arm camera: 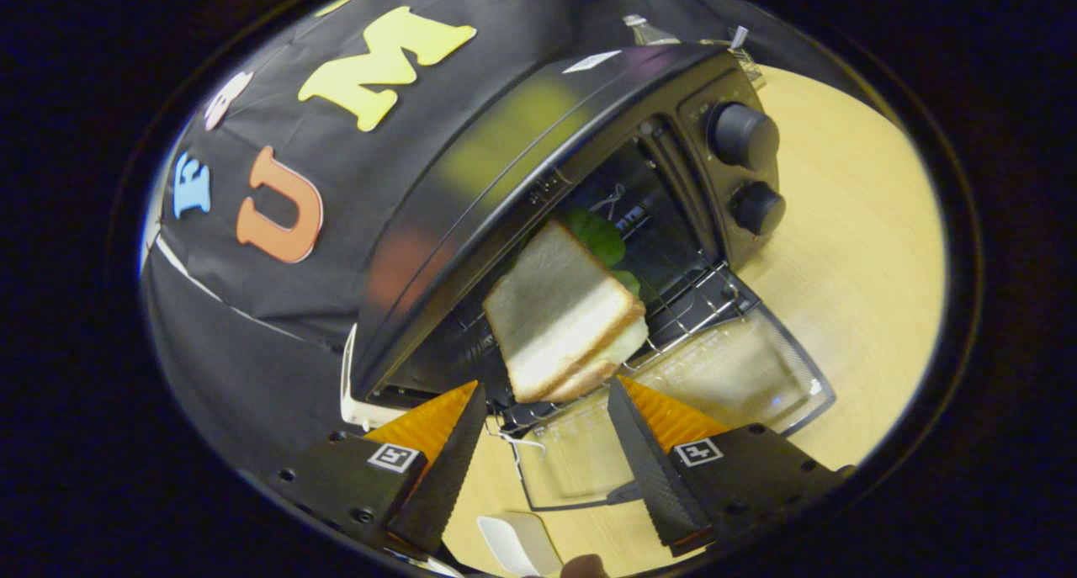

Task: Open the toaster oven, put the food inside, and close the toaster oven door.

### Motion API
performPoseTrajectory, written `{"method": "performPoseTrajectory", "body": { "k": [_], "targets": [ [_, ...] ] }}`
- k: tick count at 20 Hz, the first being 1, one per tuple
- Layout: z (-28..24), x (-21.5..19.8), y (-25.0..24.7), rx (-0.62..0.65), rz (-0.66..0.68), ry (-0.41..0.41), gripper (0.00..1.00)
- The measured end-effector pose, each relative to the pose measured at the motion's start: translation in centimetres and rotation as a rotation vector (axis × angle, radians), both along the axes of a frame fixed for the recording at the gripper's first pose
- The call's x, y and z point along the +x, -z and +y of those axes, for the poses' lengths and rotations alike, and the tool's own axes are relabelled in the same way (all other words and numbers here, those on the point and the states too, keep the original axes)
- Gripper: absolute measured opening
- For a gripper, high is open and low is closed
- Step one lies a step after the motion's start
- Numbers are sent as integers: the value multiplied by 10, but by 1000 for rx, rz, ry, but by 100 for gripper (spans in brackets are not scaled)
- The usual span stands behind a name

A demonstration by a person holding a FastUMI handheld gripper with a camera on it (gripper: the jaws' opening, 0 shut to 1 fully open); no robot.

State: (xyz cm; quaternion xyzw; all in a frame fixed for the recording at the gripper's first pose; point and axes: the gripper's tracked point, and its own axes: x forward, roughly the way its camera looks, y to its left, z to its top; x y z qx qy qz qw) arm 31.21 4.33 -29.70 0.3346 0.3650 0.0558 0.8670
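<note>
Just ahead of the fingertips, the sandwich sat at the mouth of the toaster oven, tilted, its near corner over the front edge of the wire rack and the rest reaching into the cavity. White bread on top, a second slice under it, pale filling along the edge, and a green leaf poking out at the far end. The gripper was released: fingers spread wide, one on each side of the sandwich's near corner, with a visible gap between each tip and the bread, so nothing was clamped. Whether the sandwich lay fully on the rack or partly leaned on the opening's edge could not be told from this angle. The oven door was folded down flat toward the gripper, glass panel facing up, lying on the light wooden table and passing under the gap between the fingers. Two round knobs sat one above the other on the oven's control panel, beside the cavity. Beyond the oven's top a bottle neck was visible. A small white object lay on the table between the finger bases, too cut off to identify.
</note>
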Motion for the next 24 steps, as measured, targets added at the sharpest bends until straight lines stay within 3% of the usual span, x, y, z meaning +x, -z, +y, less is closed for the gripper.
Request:
{"method": "performPoseTrajectory", "body": {
  "k": [8,13,17,24],
  "targets": [
    [-31,-85,5,-288,-42,-119,99],
    [-42,-124,46,-500,-90,-193,99],
    [-43,-124,89,-538,-52,-187,100],
    [-36,-96,116,-558,-58,-133,100]
  ]
}}
